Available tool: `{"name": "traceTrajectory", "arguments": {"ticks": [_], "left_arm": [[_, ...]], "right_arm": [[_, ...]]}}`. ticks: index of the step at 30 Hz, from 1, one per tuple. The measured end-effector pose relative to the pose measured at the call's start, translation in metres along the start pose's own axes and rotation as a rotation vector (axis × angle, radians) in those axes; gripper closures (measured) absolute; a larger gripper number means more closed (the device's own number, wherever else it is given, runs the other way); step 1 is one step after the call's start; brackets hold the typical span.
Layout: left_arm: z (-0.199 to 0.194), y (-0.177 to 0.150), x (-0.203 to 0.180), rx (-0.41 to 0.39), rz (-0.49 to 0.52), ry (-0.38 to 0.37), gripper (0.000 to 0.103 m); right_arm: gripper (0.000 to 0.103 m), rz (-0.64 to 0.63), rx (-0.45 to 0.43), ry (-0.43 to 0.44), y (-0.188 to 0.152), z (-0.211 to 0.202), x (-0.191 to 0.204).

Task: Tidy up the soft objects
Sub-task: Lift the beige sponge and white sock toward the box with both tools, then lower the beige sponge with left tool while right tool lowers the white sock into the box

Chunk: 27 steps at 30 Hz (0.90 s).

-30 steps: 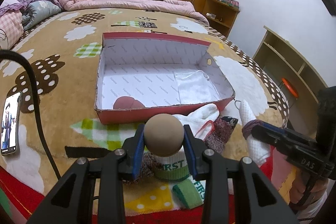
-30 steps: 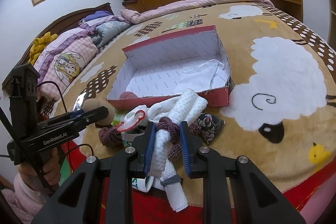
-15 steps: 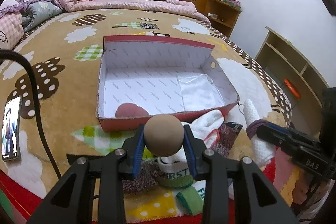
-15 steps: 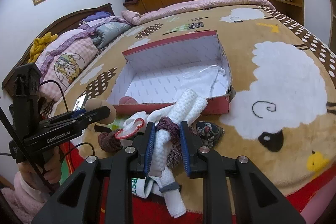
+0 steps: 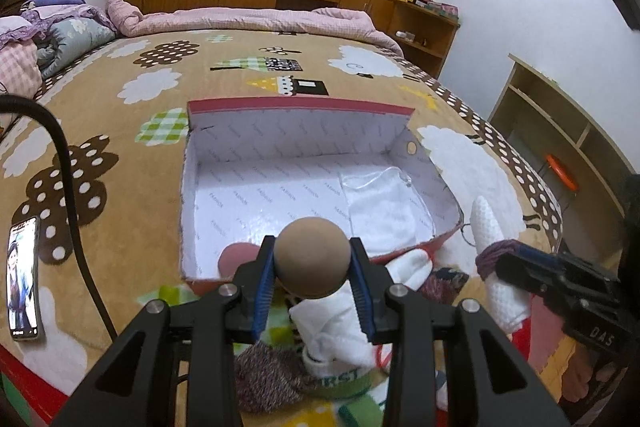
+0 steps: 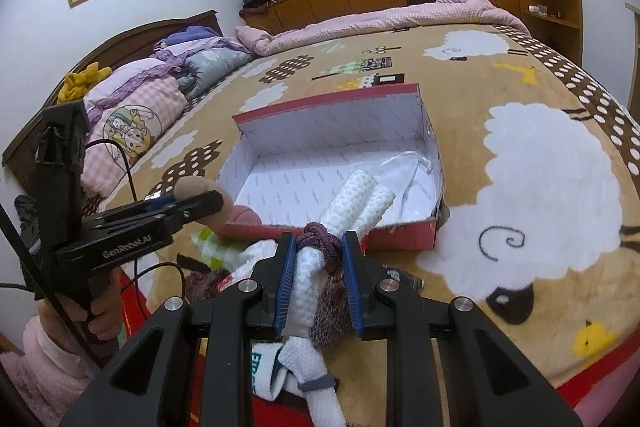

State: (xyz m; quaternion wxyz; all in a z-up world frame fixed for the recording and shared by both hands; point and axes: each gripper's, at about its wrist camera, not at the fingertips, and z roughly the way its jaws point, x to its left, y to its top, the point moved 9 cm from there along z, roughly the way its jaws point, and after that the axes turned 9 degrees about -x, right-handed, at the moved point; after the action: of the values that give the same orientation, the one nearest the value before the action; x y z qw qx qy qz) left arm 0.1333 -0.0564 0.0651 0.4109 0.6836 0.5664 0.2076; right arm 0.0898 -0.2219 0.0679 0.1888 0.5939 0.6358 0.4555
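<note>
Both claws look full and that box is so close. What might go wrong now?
The left gripper pinches a round tan ball by its curved sides, so it may squirt out before clearing the red box wall. The right gripper clamps a white waffle cloth together with a maroon knit piece; the loose tail hanging below could snag on the pile or on the box edge, or one piece may slip free.

A tan ball [image 5: 312,257] sits before the red box [image 5: 304,106], white-lined inside. The white waffle towel [image 6: 356,203] wears a maroon knit band [image 6: 322,237]. The bed's blanket [image 6: 560,187] is tan with white sheep.
</note>
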Motion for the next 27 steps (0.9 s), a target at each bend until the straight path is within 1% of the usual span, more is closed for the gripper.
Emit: {"name": "traceTrajectory", "arguments": {"ticks": [11,27], "left_arm": [[0.023,0.005,-0.012,0.022,0.001,-0.018,0.067],[0.06,0.001,-0.025,0.072,0.014,-0.028,0.066]], "right_arm": [[0.079,-0.047,-0.015,-0.005,0.019,0.014,-0.001],[0.079,-0.093,-0.002,-0.033,0.035,0.052,-0.023]]}}
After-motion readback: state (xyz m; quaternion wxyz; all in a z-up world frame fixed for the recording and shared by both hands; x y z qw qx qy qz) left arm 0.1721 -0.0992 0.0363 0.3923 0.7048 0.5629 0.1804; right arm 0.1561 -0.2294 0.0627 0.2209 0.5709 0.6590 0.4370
